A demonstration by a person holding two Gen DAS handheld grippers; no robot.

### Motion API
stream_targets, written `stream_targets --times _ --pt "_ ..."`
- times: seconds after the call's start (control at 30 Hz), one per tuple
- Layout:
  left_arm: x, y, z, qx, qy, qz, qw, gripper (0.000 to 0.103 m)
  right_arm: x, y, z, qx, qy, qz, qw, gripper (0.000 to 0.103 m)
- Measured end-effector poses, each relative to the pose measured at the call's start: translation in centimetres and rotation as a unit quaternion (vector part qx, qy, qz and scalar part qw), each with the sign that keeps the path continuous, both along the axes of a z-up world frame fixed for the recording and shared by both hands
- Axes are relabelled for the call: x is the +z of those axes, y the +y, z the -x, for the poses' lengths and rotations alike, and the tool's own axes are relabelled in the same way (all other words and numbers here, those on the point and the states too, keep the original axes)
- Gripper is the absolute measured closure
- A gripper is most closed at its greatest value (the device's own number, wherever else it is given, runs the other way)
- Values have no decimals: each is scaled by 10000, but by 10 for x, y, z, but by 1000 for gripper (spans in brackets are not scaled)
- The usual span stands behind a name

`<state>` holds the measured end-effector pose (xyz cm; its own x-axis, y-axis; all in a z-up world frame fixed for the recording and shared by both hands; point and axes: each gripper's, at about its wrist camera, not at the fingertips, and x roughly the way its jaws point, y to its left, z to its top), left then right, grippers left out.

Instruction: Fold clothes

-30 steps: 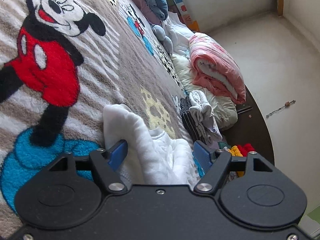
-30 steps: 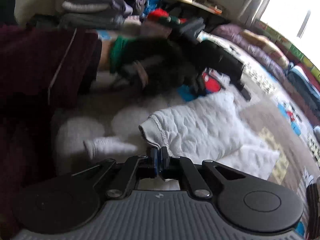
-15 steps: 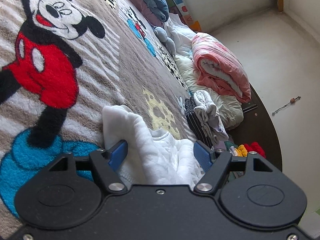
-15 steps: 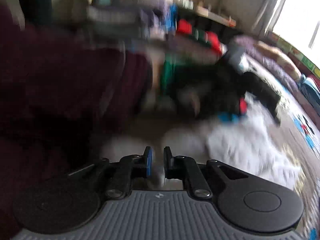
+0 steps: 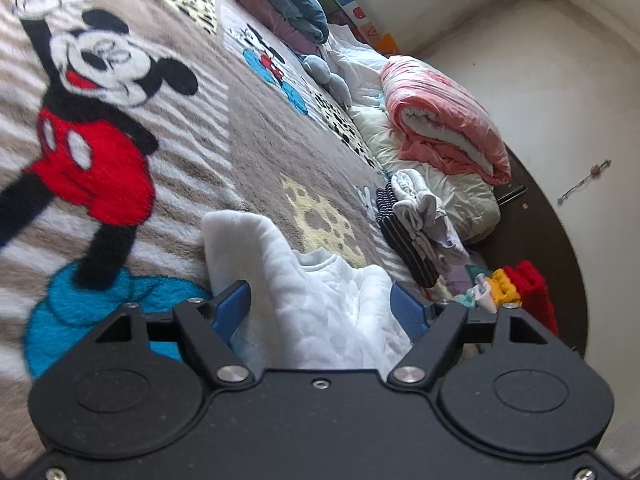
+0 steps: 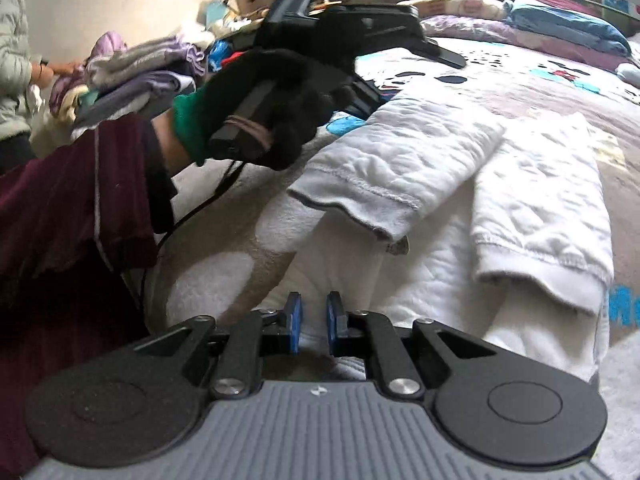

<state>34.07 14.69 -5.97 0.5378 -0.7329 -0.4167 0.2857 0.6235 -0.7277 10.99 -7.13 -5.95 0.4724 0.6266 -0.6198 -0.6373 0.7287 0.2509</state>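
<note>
The left gripper [image 5: 320,308] was held low over the bed, its two blue-padded fingers [image 5: 230,310] spread wide apart, with a rumpled ridge of the white garment [image 5: 320,300] rising between them but pinched by neither. A black-gloved left hand [image 6: 276,108] wrapped the gripper's handle, the wrist angled down toward the bed, with a green cuff and a maroon sleeve [image 6: 76,196] behind it. The right gripper [image 6: 314,320] sat just above the near edge of the same garment, its jaws drawn close with a narrow gap between them and nothing held in it. The white quilted garment lay spread on a Mickey Mouse blanket [image 5: 120,120], both of its sleeves [image 6: 404,160] lying across the body. Further off on the bed were a rolled pink comforter [image 5: 444,116], a small stack of striped and pale folded clothes [image 5: 416,224], and red and yellow knitted things [image 5: 520,284]. A heap of folded clothes [image 6: 140,76] lay at the far side, where another person in a pale jacket [image 6: 16,40] stood.
</note>
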Motion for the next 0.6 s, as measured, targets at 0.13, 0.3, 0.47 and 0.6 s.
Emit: stream_targets --times 0.13,0.3,0.47,0.6 --pt "14 7 27 102 -339 -467 9983 29 -3 -5 -6 -95 64 -233 9997 91" --pt "32 -2 79 -234 -1052 -1082 9883 49 -11 -21 -8 -286 243 -758 9964 92" --pt "31 -33 106 -655 -1378 -1789 9720 65 -19 -29 -8 -448 367 -1153 9916 92" --pt "5 -58 108 -593 -1272 -2124 9671 66 -22 -32 -11 -502 368 -1313 9894 97"
